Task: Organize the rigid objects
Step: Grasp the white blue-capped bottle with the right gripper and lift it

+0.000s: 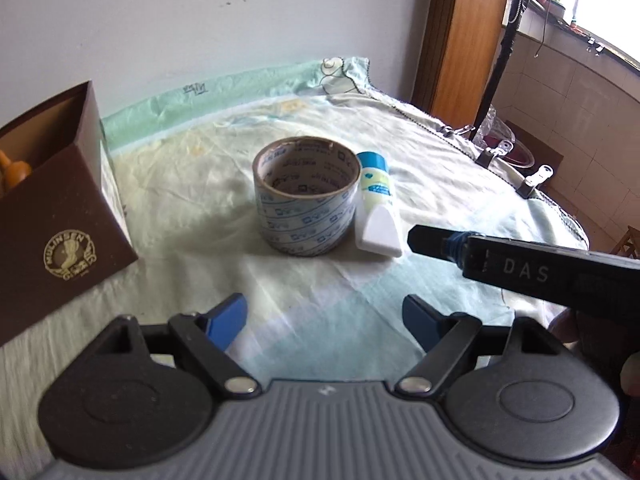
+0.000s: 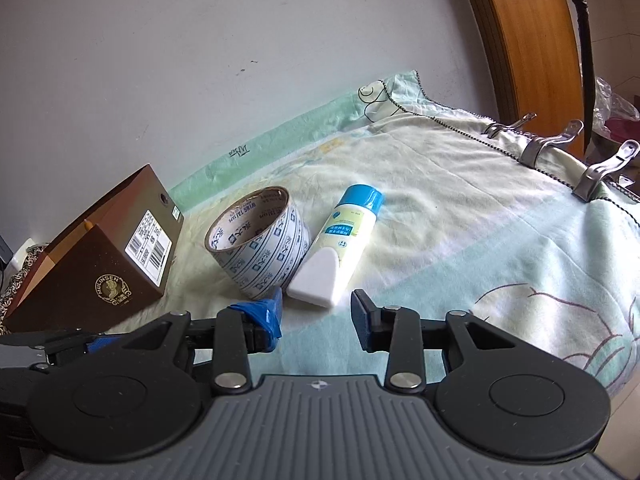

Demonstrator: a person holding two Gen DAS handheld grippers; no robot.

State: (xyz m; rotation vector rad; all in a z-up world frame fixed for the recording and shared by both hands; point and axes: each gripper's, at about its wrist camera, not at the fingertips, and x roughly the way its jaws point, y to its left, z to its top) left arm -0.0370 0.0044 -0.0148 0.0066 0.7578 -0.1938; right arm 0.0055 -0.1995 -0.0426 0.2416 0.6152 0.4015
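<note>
My left gripper [image 1: 324,320]: jaws wide, empty.
My right gripper [image 2: 316,316]: jaws apart, empty.
Done: orange item [image 1: 14,170] in brown box [image 1: 60,216].
Left: tape roll [image 1: 306,196], white bottle [image 1: 378,208] on cloth.

Brown box [image 1: 60,216] cut by edge

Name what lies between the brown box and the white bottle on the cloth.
The roll of tape lies between the brown box and the white bottle, against the bottle, shown in both wrist views.

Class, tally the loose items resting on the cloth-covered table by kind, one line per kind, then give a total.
Tape roll: 1
Bottle with blue base: 1
Brown box: 1
Total: 3
</note>
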